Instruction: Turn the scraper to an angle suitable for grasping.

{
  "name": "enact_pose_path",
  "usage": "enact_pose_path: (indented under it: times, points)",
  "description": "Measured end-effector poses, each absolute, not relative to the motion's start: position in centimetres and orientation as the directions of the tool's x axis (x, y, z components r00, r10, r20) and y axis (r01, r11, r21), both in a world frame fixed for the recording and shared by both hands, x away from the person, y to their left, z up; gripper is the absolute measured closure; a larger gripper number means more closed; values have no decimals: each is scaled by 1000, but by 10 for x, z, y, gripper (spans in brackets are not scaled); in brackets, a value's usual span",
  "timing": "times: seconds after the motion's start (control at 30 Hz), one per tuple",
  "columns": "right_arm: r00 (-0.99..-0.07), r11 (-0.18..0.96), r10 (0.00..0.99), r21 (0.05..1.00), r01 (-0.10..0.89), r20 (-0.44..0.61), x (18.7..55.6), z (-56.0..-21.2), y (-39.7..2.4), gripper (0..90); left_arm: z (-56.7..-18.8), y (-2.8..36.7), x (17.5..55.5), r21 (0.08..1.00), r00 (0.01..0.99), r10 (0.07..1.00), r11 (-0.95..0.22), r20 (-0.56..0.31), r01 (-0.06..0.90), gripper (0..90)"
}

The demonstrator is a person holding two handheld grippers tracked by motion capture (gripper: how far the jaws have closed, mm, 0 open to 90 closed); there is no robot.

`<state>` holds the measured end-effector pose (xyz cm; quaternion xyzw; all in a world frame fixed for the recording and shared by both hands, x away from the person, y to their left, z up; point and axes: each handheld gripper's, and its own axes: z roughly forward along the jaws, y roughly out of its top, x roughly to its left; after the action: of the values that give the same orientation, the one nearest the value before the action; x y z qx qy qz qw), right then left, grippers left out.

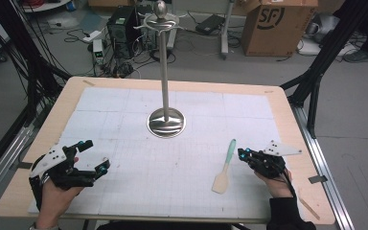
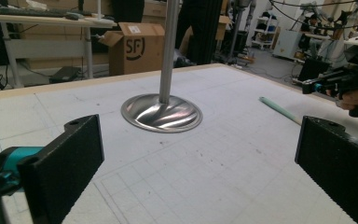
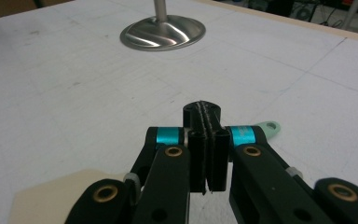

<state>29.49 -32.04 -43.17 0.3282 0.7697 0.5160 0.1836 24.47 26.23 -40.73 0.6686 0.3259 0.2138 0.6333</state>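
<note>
1. Spatula [image 1: 224,166] is lying flat on the gridded mat [image 1: 139,167], near the table's right side, handle pointing toward the steel stand [image 1: 166,120].
2. Right gripper [image 1: 242,154] is hovering just beside the handle, jaws pressed together, gripping nothing.
3. Left gripper [image 1: 95,155] is resting with jaws spread wide, empty.

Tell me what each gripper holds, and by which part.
Nothing. The right gripper is shut empty by the spatula; the left gripper is open, empty.

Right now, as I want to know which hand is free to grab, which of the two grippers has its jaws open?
The left gripper: its jaws stand wide apart, nothing between them. The right gripper has its jaws pressed together by the spatula.
</note>
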Motion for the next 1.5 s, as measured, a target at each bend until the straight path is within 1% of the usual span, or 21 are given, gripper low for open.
enact_pose_path:
  times: [0.07, 0.13, 0.3, 0.43, 0.67, 0.9, 1.23, 1.5]
  points:
    - [-705, 246, 707, 914, 323, 59, 297, -433, -320, 895, -408, 262, 245, 986, 696, 706, 16, -129, 167, 17]
    - [-690, 238, 719, 906, 351, 78, 300, -435, -319, 895, -408, 262, 245, 986, 697, 706, 13, -128, 168, 17]
    - [-661, 257, 745, 877, 406, 88, 305, -438, -314, 895, -408, 261, 245, 986, 694, 709, 13, -128, 169, 17]
    - [-653, 283, 754, 866, 413, 65, 310, -439, -311, 895, -408, 261, 245, 985, 694, 709, 12, -129, 171, 17]
    - [-631, 304, 774, 841, 448, 57, 320, -442, -305, 895, -409, 261, 246, 985, 696, 707, 2, -124, 173, 17]
    - [-598, 276, 797, 824, 495, 91, 328, -447, -308, 895, -409, 260, 246, 984, 696, 706, 2, -128, 178, 17]
    - [-561, 306, 824, 769, 562, 82, 338, -450, -304, 895, -410, 261, 246, 983, 696, 706, -1, -129, 183, 17]
    - [-562, 319, 824, 761, 565, 72, 342, -450, -302, 895, -411, 260, 247, 982, 699, 703, -5, -130, 188, 17]
